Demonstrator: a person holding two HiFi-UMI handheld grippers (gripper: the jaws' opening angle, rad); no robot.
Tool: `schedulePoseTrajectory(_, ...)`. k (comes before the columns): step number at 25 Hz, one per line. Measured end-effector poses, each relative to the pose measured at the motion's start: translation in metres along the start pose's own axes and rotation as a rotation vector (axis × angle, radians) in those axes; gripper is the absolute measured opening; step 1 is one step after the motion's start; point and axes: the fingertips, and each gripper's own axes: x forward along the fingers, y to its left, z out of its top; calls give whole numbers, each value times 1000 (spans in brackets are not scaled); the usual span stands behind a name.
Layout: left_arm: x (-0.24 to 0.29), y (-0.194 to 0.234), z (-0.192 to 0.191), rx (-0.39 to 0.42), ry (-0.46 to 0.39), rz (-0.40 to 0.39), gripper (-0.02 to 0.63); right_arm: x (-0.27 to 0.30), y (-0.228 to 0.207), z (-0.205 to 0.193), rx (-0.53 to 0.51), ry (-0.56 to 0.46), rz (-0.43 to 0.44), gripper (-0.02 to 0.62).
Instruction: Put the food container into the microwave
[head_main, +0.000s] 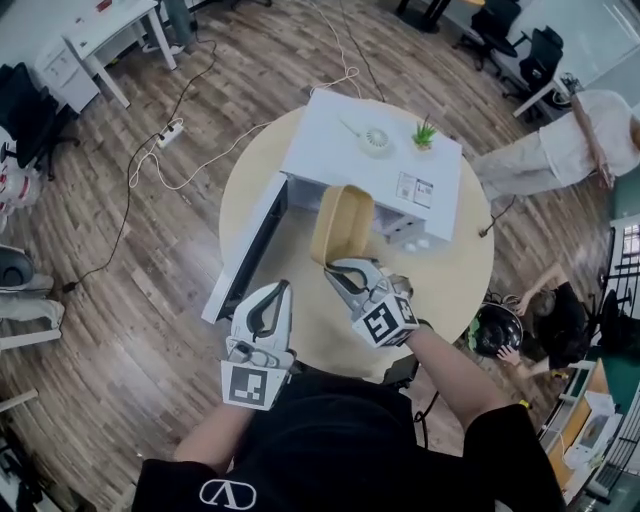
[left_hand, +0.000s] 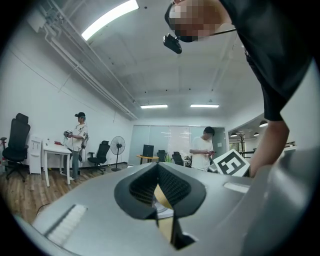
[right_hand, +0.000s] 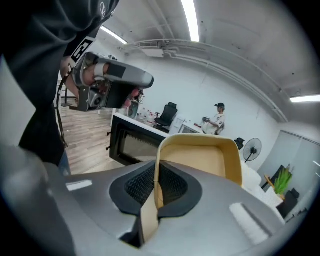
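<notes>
A tan food container (head_main: 342, 225) hangs tilted over the round table (head_main: 455, 280), in front of the white microwave (head_main: 360, 150). My right gripper (head_main: 345, 268) is shut on the container's near rim. In the right gripper view the container (right_hand: 200, 155) rises above the jaws of the right gripper (right_hand: 156, 187), and the microwave's open door (right_hand: 135, 142) stands behind it. In the head view that door (head_main: 250, 250) swings out to the left. My left gripper (head_main: 278, 292) hangs lower left, near my body, shut and holding nothing. Its closed fingertips (left_hand: 157, 187) point across the room.
A small potted plant (head_main: 425, 133) and a round white fan (head_main: 375, 141) sit on the microwave. A cable and power strip (head_main: 170, 130) lie on the wooden floor at left. A white desk (head_main: 110, 30) stands far left. Two people (head_main: 545, 150) are at right.
</notes>
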Motion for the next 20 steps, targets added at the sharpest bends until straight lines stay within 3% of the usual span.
schedulePoseTrajectory(5,-6,1,-22,-17,39,11,0,37,33,-49,-47,111,159,15)
schedulePoseTrajectory(10,-10,4,-35,-39,67,23,0,64,34,-107,-54,259,244,15)
schedulePoseTrajectory(14,-12,5,-40,-48,65,32,0,77,14,-147,-55,360,246,15)
schedulePoseTrajectory(20,-21,8,-52,-71,94,51,0,97,-36,-179,-38,461,162,15)
